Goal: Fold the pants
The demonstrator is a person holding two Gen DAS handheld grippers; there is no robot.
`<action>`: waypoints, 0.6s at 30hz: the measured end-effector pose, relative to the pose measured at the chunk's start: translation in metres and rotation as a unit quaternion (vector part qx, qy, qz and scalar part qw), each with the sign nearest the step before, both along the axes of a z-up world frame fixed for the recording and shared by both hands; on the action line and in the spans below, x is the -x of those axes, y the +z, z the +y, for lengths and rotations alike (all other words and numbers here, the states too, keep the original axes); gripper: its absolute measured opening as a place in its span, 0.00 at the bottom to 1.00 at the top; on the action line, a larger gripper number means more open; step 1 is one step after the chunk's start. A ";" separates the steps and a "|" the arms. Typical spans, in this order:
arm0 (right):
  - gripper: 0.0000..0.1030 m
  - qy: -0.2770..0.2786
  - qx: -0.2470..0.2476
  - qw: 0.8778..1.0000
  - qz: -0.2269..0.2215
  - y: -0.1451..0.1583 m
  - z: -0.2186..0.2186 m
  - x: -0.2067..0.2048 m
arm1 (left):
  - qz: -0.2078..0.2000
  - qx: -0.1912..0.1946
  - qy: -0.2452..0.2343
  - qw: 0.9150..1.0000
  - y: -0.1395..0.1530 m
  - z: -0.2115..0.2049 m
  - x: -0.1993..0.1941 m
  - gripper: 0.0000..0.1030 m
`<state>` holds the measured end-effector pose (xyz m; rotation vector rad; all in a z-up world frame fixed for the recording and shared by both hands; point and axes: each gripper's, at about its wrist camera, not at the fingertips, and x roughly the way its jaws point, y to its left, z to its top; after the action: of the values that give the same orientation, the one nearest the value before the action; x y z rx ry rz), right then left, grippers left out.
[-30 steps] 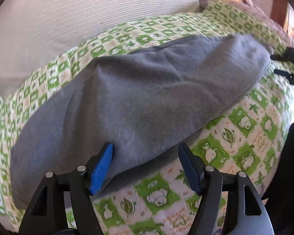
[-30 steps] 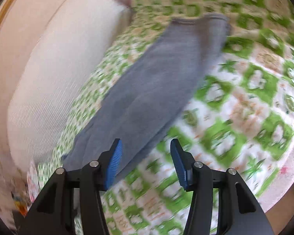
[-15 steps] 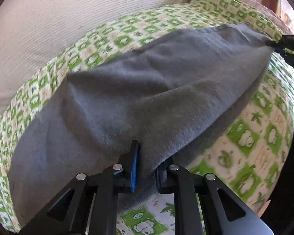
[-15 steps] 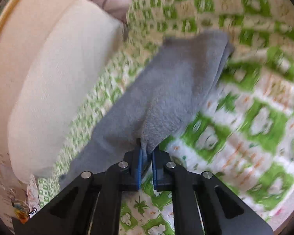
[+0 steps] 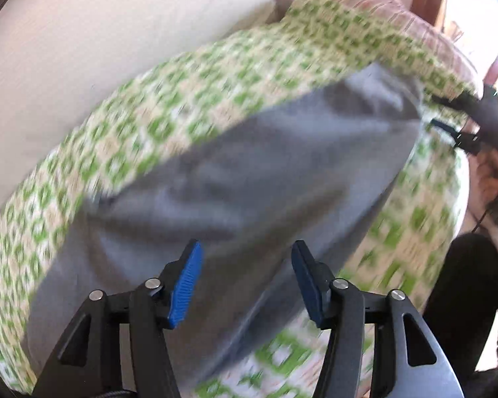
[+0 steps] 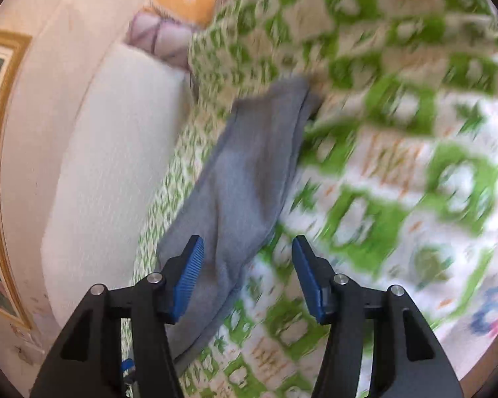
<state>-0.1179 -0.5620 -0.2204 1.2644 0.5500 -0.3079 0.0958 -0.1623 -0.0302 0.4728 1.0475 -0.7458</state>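
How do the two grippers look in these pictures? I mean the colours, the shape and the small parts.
The left gripper and the right gripper look alike: black angular arms with triangular cut-outs, round silver pivot screws, and two fingers lined with ribbed blue pads. In the left wrist view the right gripper appears again at the far right edge, black with a blue pad, and a thin dark cable hangs below the hand holding it.

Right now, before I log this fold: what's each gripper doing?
Left gripper: open, jaws just opened, off the gray pants.
Right gripper: open, jaws just opened, holding nothing.
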 end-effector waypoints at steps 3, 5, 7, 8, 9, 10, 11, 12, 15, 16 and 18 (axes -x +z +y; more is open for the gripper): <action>0.55 -0.014 -0.003 1.000 0.000 -0.004 -0.014 0.004 | 0.006 0.022 -0.016 1.000 0.014 -0.039 -0.012 0.59; 0.55 -0.023 -0.010 1.000 -0.005 -0.008 -0.020 0.005 | 0.013 0.037 -0.023 0.999 0.020 -0.062 -0.015 0.61; 0.55 -0.028 -0.012 0.999 -0.011 -0.013 -0.029 0.000 | 0.015 0.044 -0.030 0.998 0.020 -0.084 -0.020 0.63; 0.55 -0.033 -0.011 0.999 -0.012 -0.014 -0.032 -0.004 | 0.014 0.042 -0.031 0.999 0.016 -0.094 -0.021 0.63; 0.55 -0.035 -0.012 0.999 -0.016 -0.016 -0.035 -0.005 | 0.015 0.041 -0.033 0.998 0.012 -0.101 -0.020 0.63; 0.55 -0.039 -0.013 0.999 -0.019 -0.018 -0.039 -0.009 | 0.021 0.041 -0.036 0.998 0.007 -0.111 -0.023 0.63; 0.55 -0.041 -0.014 0.999 -0.020 -0.018 -0.040 -0.013 | 0.025 0.039 -0.034 0.998 0.003 -0.120 -0.027 0.63; 0.55 -0.045 -0.015 0.999 -0.024 -0.020 -0.043 -0.017 | 0.031 0.038 -0.036 0.998 -0.003 -0.129 -0.030 0.63; 0.55 -0.052 -0.021 0.998 -0.027 -0.027 -0.050 -0.027 | 0.043 0.032 -0.043 0.998 -0.018 -0.164 -0.040 0.63; 0.55 -0.054 -0.025 0.998 -0.030 -0.030 -0.051 -0.028 | 0.045 0.032 -0.049 0.997 -0.023 -0.177 -0.042 0.63; 0.52 -0.055 -0.025 0.997 -0.038 -0.032 -0.051 -0.029 | 0.049 0.026 -0.065 0.996 -0.031 -0.200 -0.042 0.63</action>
<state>-0.0885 -0.6135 -0.2527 1.3531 0.4257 -0.3388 0.1377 -0.3624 -0.0616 0.4656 1.0930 -0.9169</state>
